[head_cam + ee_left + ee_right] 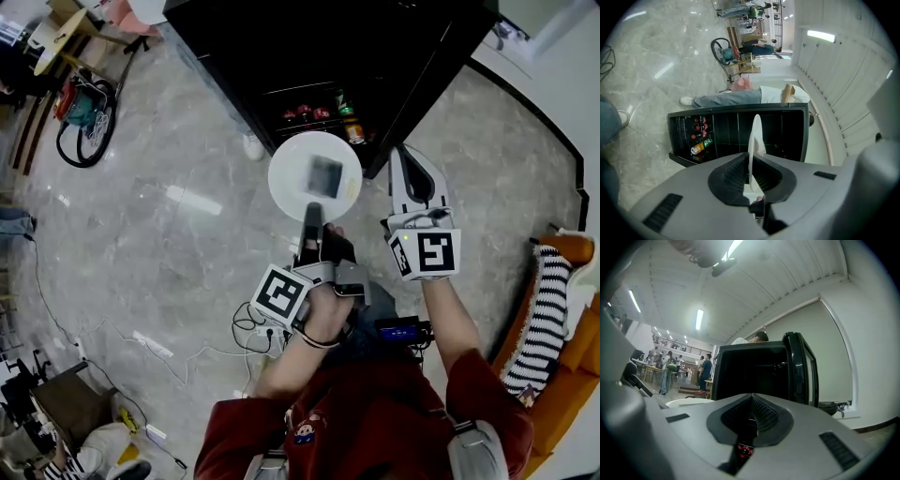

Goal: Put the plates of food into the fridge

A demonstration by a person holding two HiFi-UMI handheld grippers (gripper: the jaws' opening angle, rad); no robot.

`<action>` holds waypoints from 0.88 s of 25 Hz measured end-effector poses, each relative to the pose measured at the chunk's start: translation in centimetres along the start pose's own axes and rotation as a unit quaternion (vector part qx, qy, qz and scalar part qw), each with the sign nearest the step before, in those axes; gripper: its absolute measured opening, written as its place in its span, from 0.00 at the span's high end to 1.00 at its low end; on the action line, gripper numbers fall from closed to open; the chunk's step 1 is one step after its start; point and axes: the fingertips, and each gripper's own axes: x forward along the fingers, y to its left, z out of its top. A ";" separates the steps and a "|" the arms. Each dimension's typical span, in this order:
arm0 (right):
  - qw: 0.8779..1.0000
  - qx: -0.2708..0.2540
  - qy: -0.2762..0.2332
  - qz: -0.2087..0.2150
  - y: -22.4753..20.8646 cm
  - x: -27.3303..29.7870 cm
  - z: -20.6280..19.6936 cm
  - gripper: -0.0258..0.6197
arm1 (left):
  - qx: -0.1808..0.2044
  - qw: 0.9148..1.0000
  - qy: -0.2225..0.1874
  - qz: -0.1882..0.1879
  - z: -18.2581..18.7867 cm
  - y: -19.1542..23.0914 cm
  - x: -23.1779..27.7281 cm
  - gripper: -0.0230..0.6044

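Clamping plate rim edge-on: left claw | right claw: jaws together, empty

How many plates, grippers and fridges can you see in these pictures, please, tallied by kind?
plate: 1
grippers: 2, the left gripper and the right gripper
fridge: 1
Total: 4

flr: grey marble | wall: white | furn: orange sofa w/ striped cushion | lt: ceiling strips
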 end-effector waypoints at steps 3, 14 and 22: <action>1.000 -0.003 0.000 0.000 -0.1 0.6 -2.9 0.94 | -0.003 1.000 -0.001 -0.001 0.1 2.8 1.2 0.93; 1.000 -0.015 -0.010 0.009 0.5 3.3 -12.6 0.94 | -0.004 1.000 -0.004 -0.015 1.2 11.7 5.9 0.93; 0.999 -0.018 -0.033 0.006 0.8 4.1 -18.0 0.94 | 0.005 0.999 -0.007 -0.034 1.8 16.8 7.8 0.93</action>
